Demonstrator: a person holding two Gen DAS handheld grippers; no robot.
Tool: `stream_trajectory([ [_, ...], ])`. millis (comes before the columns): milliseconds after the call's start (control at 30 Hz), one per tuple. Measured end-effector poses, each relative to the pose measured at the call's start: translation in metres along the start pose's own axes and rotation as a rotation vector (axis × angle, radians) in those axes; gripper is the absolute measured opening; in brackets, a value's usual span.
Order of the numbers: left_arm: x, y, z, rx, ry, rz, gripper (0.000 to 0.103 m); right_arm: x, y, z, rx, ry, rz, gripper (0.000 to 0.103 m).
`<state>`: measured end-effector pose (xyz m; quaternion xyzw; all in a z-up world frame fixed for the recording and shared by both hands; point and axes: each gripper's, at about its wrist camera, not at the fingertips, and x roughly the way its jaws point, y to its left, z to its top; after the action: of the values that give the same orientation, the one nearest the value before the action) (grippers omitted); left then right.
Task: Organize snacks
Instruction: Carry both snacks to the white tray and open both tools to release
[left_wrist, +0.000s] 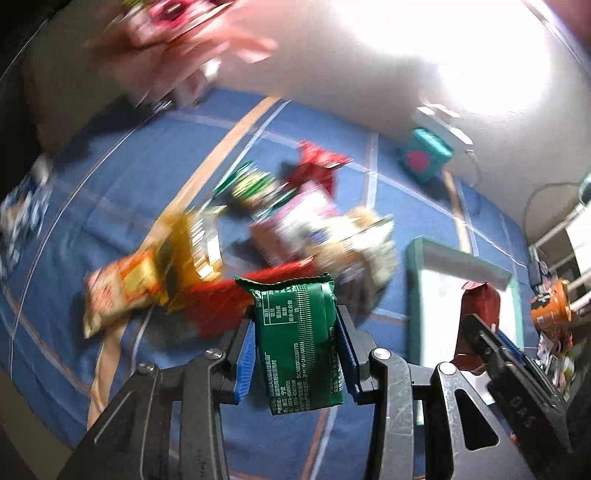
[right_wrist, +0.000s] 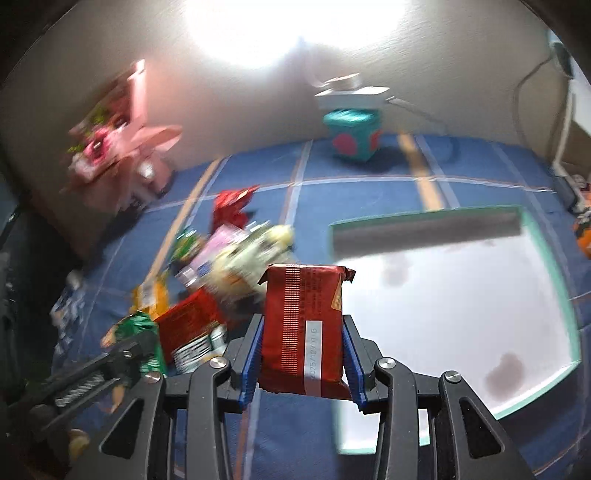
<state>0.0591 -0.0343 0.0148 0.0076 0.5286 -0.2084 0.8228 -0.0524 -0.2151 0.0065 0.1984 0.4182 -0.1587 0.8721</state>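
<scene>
Motion-blurred snack pile (left_wrist: 258, 229), pink bag (right_wrist: 122, 155) by the wall, their printed labels unreadable.

Snack pile (right_wrist: 221, 266) lies left of tray (right_wrist: 554, 273).

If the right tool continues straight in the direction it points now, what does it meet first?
Probably the tray: the right tool, shut on the red packet, points at the tray's near-left edge, though depth is unclear.

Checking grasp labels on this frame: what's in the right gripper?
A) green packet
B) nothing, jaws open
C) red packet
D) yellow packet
C: in the right wrist view the right gripper has its blue pads pressed on both sides of a red packet; the green packet sits in the left gripper instead.
</scene>
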Motion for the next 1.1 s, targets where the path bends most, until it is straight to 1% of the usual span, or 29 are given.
stream_trajectory([
  [167, 0.009, -0.054, 0.020, 0.103, -0.011, -0.065, 0.041, -0.003, -0.031, 0.016, 0.052, -0.036, -0.079, 0.042],
  [267, 0.018, -0.084, 0.021, 0.162, -0.005, -0.096, 0.041, -0.005, -0.051, 0.023, 0.090, -0.044, -0.112, 0.042],
  [400, 0.035, -0.114, 0.020, 0.210, 0.013, -0.127, 0.041, -0.008, -0.083, 0.029, 0.158, -0.046, -0.157, 0.042],
  [533, 0.053, -0.143, 0.014, 0.257, 0.040, -0.144, 0.041, -0.010, -0.125, 0.028, 0.260, -0.042, -0.217, 0.042],
  [633, 0.067, -0.155, 0.012, 0.280, 0.057, -0.143, 0.041, -0.011, -0.155, 0.026, 0.334, -0.038, -0.272, 0.042],
  [733, 0.082, -0.168, 0.008, 0.305, 0.074, -0.145, 0.041, -0.012, -0.177, 0.023, 0.391, -0.033, -0.311, 0.042],
  [900, 0.102, -0.182, 0.003, 0.330, 0.095, -0.131, 0.041, -0.009, -0.192, 0.020, 0.425, -0.019, -0.329, 0.042],
  [1033, 0.105, -0.183, 0.001, 0.326, 0.090, -0.139, 0.053, -0.006, -0.191, 0.021, 0.415, -0.008, -0.331, 0.042],
  [1100, 0.103, -0.181, 0.001, 0.321, 0.090, -0.136, 0.054, -0.005, -0.189, 0.021, 0.406, -0.005, -0.330, 0.042],
])
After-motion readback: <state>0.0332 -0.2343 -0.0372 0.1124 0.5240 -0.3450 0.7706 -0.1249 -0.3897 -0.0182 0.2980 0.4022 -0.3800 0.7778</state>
